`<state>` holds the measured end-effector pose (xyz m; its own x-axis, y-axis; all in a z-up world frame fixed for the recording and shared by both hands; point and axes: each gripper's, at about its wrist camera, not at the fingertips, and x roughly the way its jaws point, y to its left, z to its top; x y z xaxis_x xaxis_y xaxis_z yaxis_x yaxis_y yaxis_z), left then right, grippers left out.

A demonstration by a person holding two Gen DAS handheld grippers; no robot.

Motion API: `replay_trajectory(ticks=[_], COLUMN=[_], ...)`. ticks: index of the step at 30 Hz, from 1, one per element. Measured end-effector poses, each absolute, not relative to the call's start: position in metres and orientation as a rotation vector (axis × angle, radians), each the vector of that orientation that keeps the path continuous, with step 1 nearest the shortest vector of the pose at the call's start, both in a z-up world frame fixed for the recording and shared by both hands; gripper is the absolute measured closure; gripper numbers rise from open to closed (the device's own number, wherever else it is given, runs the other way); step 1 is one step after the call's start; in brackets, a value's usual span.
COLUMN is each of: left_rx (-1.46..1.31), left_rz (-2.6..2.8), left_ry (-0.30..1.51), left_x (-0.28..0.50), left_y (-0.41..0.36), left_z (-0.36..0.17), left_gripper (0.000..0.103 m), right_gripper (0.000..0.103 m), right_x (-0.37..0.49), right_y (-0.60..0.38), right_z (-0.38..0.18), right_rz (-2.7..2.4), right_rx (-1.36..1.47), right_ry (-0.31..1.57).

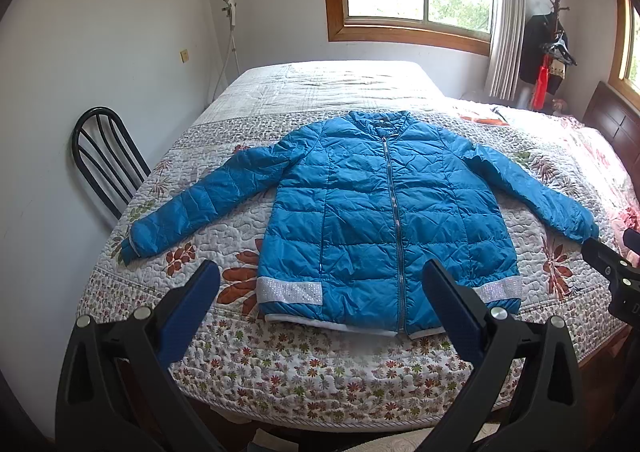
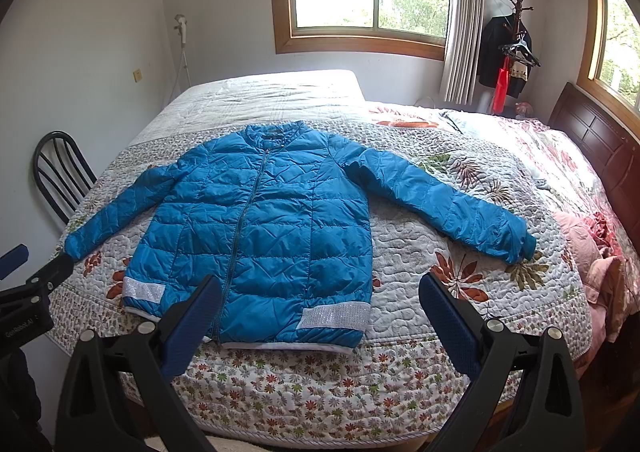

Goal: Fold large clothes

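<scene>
Blue puffer jacket (image 1: 384, 212) lies flat, zipped and wholly unfolded on the quilted bed (image 1: 320, 380), sleeves spread left and right; left gripper (image 1: 320, 284) and right gripper (image 2: 320, 300) hover near its hem, jaws apart and empty, with no fold yet made.

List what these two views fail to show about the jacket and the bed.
- Blue puffer jacket: its back lies face down against the quilt, hidden in both views.
- Hem: short stretches hidden by the left gripper finger in the left view, the right gripper finger in the right.
- Collar label: too small to read.
- Under the bed: cut off by the bottom edge.
</scene>
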<state>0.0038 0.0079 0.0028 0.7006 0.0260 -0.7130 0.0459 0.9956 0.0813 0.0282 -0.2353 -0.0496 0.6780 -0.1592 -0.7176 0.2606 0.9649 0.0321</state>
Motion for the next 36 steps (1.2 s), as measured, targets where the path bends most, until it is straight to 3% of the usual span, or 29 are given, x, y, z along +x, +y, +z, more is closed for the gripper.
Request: replay_trajectory(ticks=[23, 32, 36], left_rx=[0.108, 0.089, 0.100], left_rz=[-0.034, -0.128, -0.102], left_ry=[0.806, 0.821, 0.831], left_x=[0.061, 0.149, 0.197], left_y=[-0.028, -0.094, -0.129], left_z=[-0.004, -0.030, -0.051], left_gripper=[0.003, 0.003, 0.003], right_gripper=[0.004, 0.004, 0.004], right_x=[0.060, 0.097, 0.115], right_y=[-0.288, -0.415, -0.499], right_z=[-0.063, -0.082, -0.116], right_rz=[-0.297, -0.416, -0.462], right_rx=[0.182, 0.329, 0.406], right_ry=[0.814, 0.797, 0.823])
